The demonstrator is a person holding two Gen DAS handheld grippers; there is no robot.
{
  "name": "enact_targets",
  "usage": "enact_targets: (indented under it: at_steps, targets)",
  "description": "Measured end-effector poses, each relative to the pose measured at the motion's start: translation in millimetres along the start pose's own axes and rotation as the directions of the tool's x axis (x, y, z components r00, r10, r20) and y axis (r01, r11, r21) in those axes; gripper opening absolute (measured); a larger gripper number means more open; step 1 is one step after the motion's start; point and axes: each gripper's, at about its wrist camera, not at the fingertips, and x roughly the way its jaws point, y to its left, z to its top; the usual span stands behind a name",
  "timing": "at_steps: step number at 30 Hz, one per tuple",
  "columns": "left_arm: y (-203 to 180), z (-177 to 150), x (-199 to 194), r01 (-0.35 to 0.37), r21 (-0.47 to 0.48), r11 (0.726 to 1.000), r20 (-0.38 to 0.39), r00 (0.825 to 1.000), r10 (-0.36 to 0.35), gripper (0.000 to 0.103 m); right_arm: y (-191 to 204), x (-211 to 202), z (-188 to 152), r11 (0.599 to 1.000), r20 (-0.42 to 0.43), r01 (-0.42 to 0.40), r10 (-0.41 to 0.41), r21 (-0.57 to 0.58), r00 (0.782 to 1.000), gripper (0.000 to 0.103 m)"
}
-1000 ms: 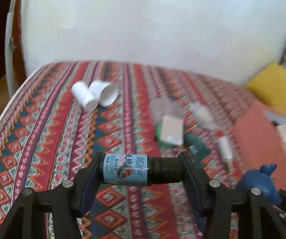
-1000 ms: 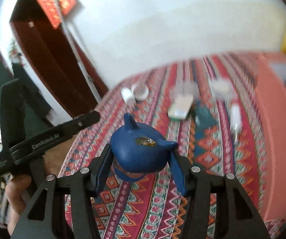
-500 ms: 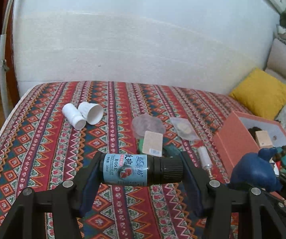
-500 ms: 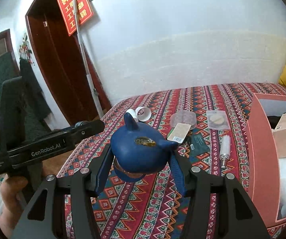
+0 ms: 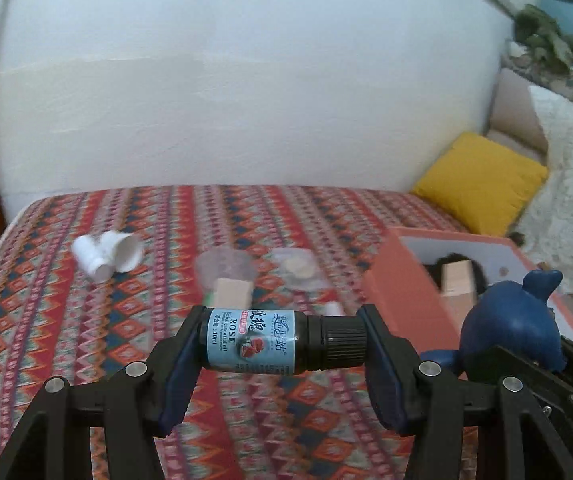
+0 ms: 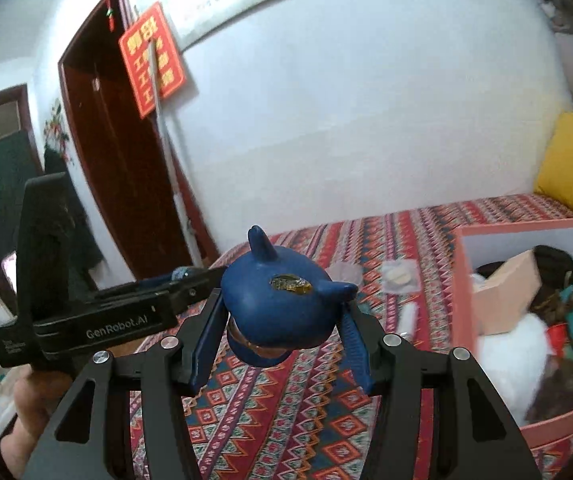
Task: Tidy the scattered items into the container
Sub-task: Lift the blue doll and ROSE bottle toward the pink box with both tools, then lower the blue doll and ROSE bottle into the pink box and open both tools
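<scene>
Left gripper (image 5: pixel 284 346) clamps rose oil bottle (image 5: pixel 262 342) sideways above the bed (image 5: pixel 66 320). Right gripper (image 6: pixel 282 340) grips blue figurine (image 6: pixel 282 312), left of the open pink box (image 6: pixel 462 292).

Place: a lived-in home, looks like a bedroom or sitting room.
Surface: a patterned woven cover (image 5: pixel 86 280) in red stripes and diamonds.
Soft furnishings: a yellow cushion (image 5: pixel 482 180) against the white wall (image 5: pixel 246 80).
Doorway: a dark wooden door frame (image 6: pixel 98 160), a red banner (image 6: pixel 152 58) beside it.
</scene>
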Motion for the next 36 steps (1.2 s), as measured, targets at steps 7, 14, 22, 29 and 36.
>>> enact_targets:
  at_steps: [7,14,22,29,36]
  targets:
    - [-87,25,14,0.134,0.079,0.988,0.002,0.991,-0.135,0.063,-48,-65,17,0.989,0.143,0.139,-0.145,0.05,0.979,0.057]
    - [-182,34,62,0.294,0.134,0.946,-0.076,0.955,-0.286,0.063,-119,-124,32,0.907,0.261,0.397,-0.42,0.137,0.869,0.057]
    - [-260,11,137,0.306,0.294,0.905,-0.238,0.941,-0.241,0.063,-222,-103,30,0.824,0.04,0.522,-0.542,0.219,0.839,0.058]
    - [-257,15,133,0.22,0.336,0.916,-0.197,0.967,-0.16,0.085,-245,-86,28,0.797,0.007,0.545,-0.566,0.261,0.824,0.089]
    - [-232,26,110,0.173,0.3,0.938,-0.122,0.982,-0.141,0.09,-233,-94,33,0.793,0.059,0.543,-0.578,0.274,0.814,0.091]
